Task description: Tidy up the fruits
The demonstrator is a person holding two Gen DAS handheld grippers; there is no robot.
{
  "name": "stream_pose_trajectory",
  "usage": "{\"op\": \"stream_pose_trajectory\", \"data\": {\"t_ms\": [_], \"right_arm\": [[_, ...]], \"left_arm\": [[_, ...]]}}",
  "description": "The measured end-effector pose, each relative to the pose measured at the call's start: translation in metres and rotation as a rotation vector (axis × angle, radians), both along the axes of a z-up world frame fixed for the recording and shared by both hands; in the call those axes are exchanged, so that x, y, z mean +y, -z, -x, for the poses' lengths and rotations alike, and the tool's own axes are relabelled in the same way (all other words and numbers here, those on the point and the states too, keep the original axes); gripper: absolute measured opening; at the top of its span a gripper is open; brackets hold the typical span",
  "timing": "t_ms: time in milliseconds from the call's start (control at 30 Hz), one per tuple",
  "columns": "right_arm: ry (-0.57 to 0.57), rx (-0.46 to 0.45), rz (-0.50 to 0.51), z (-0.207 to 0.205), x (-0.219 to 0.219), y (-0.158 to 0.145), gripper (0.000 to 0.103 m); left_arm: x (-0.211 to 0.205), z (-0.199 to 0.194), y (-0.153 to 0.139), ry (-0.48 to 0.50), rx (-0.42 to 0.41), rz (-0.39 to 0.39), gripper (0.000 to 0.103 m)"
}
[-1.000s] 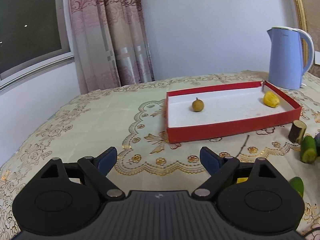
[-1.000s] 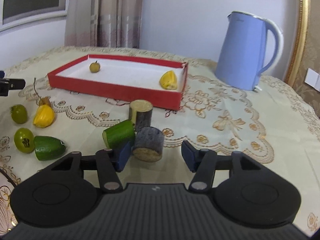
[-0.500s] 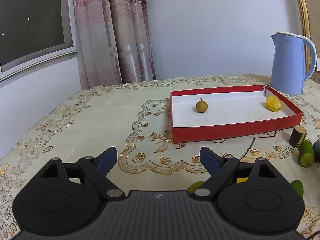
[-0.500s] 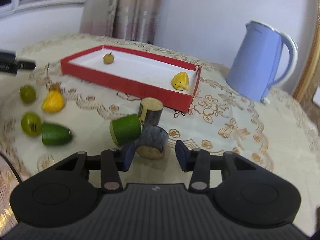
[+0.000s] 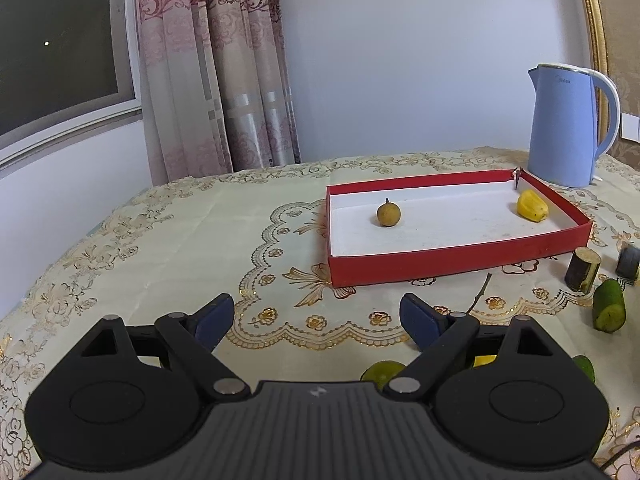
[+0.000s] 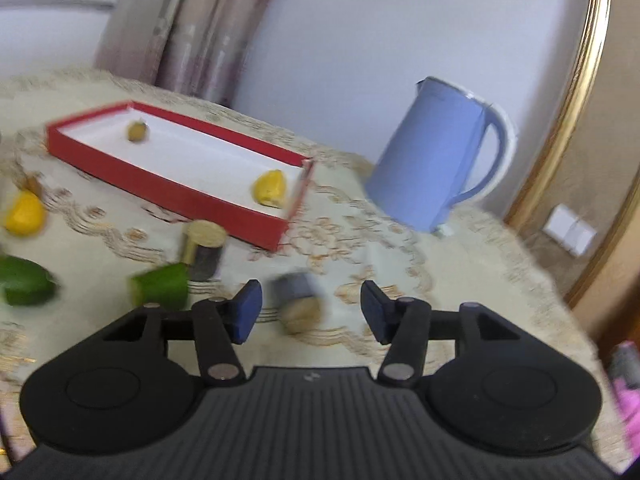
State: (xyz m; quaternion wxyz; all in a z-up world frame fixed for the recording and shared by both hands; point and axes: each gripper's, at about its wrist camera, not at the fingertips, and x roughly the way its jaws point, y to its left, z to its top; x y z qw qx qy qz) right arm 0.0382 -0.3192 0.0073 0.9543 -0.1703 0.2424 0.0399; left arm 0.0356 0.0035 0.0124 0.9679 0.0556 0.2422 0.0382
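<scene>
The red tray (image 5: 440, 268) with a white floor holds a round brown fruit (image 5: 388, 214) and a yellow fruit piece (image 5: 531, 208). My left gripper (image 5: 316, 308) hangs open over the tablecloth before the tray, nothing between its fingers. In the blurred, tilted right wrist view, my right gripper (image 6: 311, 300) has its jaws opening around a dark cane piece (image 6: 298, 300) lying on the cloth; the pads stand clear of it. To its left are a green cut piece (image 6: 160, 288) and an upright cane piece (image 6: 204, 248). The tray (image 6: 160, 188) lies beyond.
A blue kettle (image 5: 564, 128) stands behind the tray's right end, also in the right wrist view (image 6: 436, 164). A yellow fruit (image 6: 24, 214) and a green fruit (image 6: 24, 286) lie at the left. A curtain and window are at the back left.
The right gripper's jaws narrowed around the dark cane piece, then widened again. Its view rolled and swung right, and the piece now lies apart from the green one. The left gripper has barely moved.
</scene>
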Motion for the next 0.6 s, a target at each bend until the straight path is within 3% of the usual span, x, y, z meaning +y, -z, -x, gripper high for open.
{"op": "stream_pose_trajectory", "data": {"t_ms": [200, 433, 600], "right_arm": [[0.106, 0.048, -0.154, -0.028, -0.022, 0.009, 0.051], [0.199, 0.092, -0.184, -0.058, -0.045, 0.016, 0.051], [0.176, 0.066, -0.108, -0.060, -0.037, 0.010, 0.051]], "left_arm": [[-0.005, 0.001, 0.001, 0.019, 0.001, -0.004, 0.090], [-0.001, -0.003, -0.001, 0.015, -0.006, 0.005, 0.090], [-0.001, -0.006, 0.001, 0.022, 0.002, 0.010, 0.090]]}}
